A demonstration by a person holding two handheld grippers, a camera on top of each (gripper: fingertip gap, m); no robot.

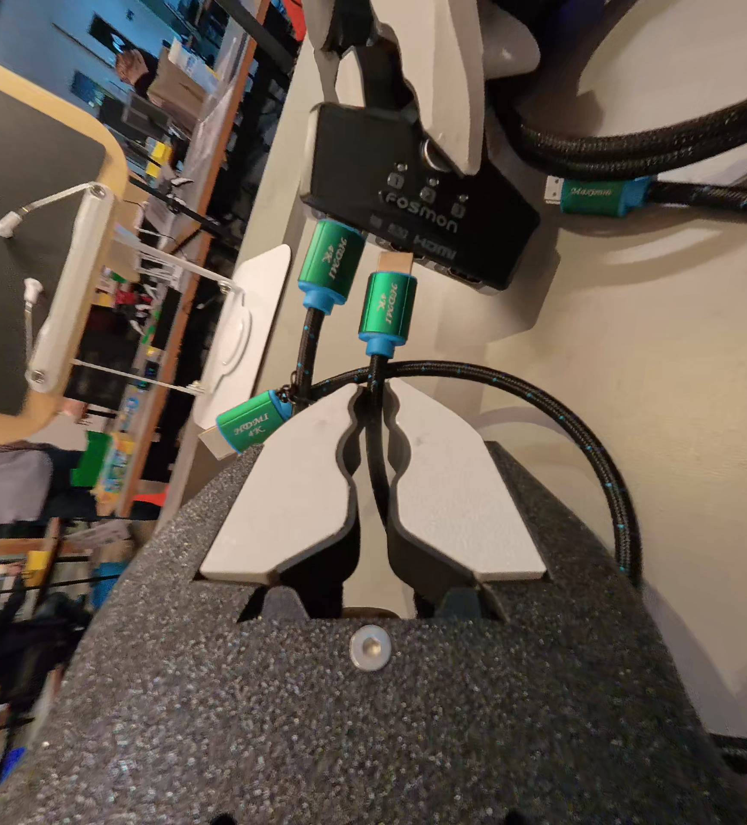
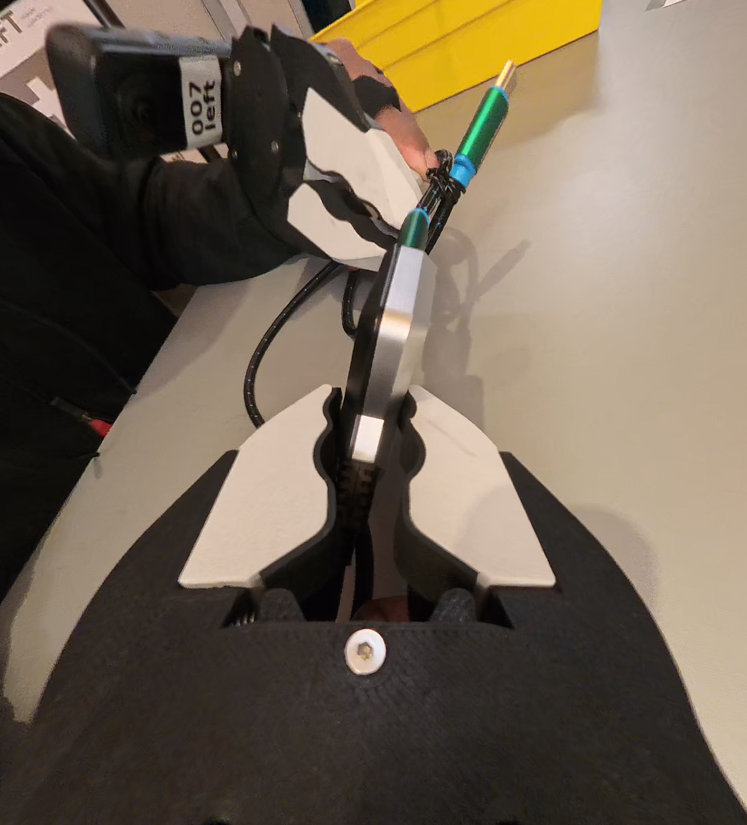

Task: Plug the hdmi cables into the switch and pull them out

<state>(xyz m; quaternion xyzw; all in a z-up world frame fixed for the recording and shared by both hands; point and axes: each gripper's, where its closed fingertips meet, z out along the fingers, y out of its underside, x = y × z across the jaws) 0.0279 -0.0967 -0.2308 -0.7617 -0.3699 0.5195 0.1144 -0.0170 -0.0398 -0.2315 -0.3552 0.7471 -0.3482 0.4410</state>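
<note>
The black HDMI switch (image 1: 416, 201) is held above the table by my right gripper (image 1: 447, 134), which is shut on its far end. My left gripper (image 1: 371, 393) is shut on a braided cable just behind a green plug (image 1: 387, 308). That plug's metal tip sits at the mouth of the middle port, with most of the metal showing. A second green plug (image 1: 331, 263) sits in the left port. A third plug (image 1: 246, 424) hangs loose by my left finger. In the right wrist view my right gripper (image 2: 371, 402) clamps the switch (image 2: 400, 321) edge-on, with my left gripper (image 2: 354, 192) beyond it.
A fourth green plug (image 1: 595, 196) on a braided cable lies on the beige table (image 1: 630, 402) right of the switch, beside a thicker black cable (image 1: 630, 152). A yellow bin (image 2: 452, 40) stands at the table's far side. A white stand (image 1: 246, 321) sits near the table edge. Some 8 cm of space lies between my two pairs of fingers.
</note>
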